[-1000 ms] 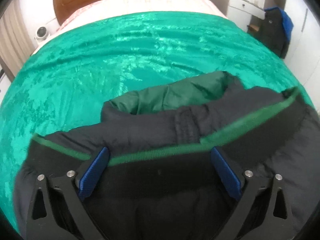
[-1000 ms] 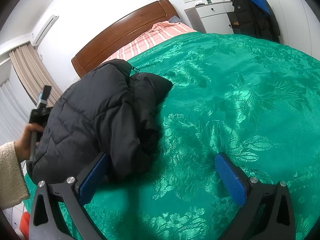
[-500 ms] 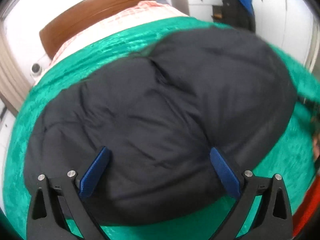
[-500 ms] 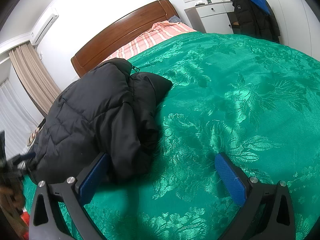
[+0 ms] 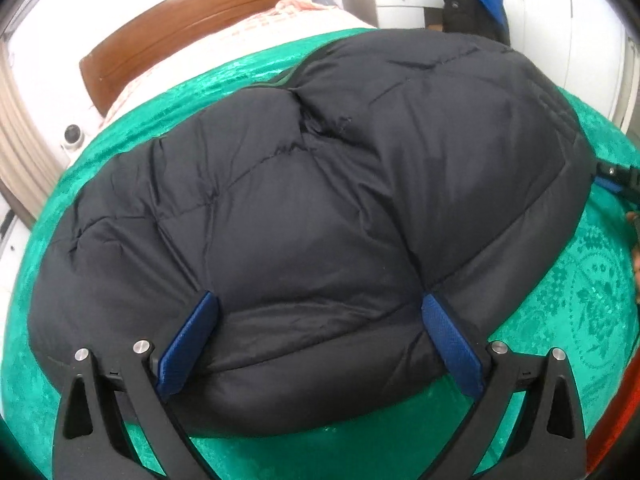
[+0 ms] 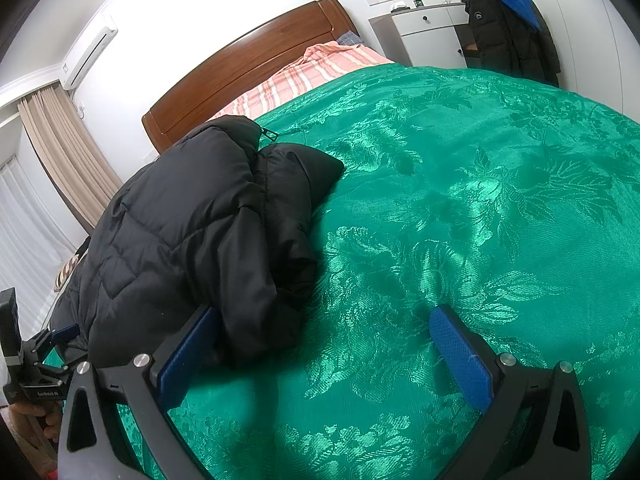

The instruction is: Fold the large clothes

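Note:
A black quilted puffer jacket (image 5: 312, 200) lies folded in a thick bundle on the green bedspread (image 5: 580, 308). My left gripper (image 5: 320, 344) is open, its blue pads at the near edge of the bundle on either side of a bulge, holding nothing. In the right wrist view the jacket (image 6: 192, 236) lies at the left. My right gripper (image 6: 324, 356) is open and empty over the bedspread (image 6: 460, 184), with its left pad against the jacket's near fold. The left gripper shows at the far left (image 6: 56, 336). The right gripper shows at the right edge of the left view (image 5: 616, 180).
A wooden headboard (image 6: 248, 64) and a striped pink sheet (image 6: 304, 76) lie at the far end of the bed. A white dresser (image 6: 432, 32) and a hanging dark coat with a blue hood (image 6: 508, 28) stand at the right wall. Curtains (image 6: 60, 160) hang at the left.
The left gripper has pulled back and turned. A second ago it was over the jacket's green-trimmed hem with the lining showing. The folded quilted outside now fills its view. The right gripper has not moved.

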A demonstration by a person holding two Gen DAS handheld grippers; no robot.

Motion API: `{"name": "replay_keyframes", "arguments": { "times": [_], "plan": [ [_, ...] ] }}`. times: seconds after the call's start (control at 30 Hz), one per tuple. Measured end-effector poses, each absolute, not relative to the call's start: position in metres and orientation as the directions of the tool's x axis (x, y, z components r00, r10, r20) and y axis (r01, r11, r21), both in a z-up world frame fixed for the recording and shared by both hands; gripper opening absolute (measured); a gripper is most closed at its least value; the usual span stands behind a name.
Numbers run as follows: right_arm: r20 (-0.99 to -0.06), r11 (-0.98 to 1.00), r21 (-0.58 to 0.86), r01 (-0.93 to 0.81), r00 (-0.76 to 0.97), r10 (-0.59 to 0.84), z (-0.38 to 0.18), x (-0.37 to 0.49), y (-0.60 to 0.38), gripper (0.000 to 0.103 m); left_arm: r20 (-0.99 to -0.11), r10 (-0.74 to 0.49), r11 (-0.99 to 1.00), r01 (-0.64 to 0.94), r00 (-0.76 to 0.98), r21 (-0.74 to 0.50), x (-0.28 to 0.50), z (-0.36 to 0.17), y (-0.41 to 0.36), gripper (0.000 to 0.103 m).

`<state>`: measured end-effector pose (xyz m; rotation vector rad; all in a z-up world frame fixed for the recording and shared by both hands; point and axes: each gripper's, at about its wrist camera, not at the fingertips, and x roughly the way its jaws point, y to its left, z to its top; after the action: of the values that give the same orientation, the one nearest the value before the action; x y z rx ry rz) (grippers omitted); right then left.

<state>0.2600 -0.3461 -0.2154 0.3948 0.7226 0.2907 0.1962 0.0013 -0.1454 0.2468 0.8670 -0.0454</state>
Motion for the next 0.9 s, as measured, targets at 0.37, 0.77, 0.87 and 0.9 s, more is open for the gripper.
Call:
{"name": "replay_keyframes", "arguments": {
  "times": [0.37, 0.77, 0.87, 0.9],
  "plan": [
    [-0.581, 0.888, 0.444, -0.121, 0.716, 0.388, -0.216, 0.26, -0.346, 0.103, -0.75, 0.087, 0.962, 0.14, 0.656, 0.234, 0.193, -0.156, -0.018, 0.103],
    [-0.58, 0.887, 0.446, -0.121, 0.716, 0.39, -0.216, 0.26, -0.346, 0.103, -0.762, 0.113, 0.952, 0.151, 0.638, 0.267, 0.169, -0.161, -0.033, 0.103],
    [-0.577, 0.883, 0.452, -0.123, 0.715, 0.395, -0.216, 0.26, -0.346, 0.103, -0.781, 0.108, 0.946, 0.177, 0.615, 0.271, 0.153, -0.157, -0.039, 0.102],
    [-0.576, 0.882, 0.454, -0.123, 0.715, 0.396, -0.216, 0.261, -0.346, 0.103, -0.785, 0.098, 0.947, 0.185, 0.611, 0.262, 0.147, -0.155, -0.039, 0.102]
  ]
}}
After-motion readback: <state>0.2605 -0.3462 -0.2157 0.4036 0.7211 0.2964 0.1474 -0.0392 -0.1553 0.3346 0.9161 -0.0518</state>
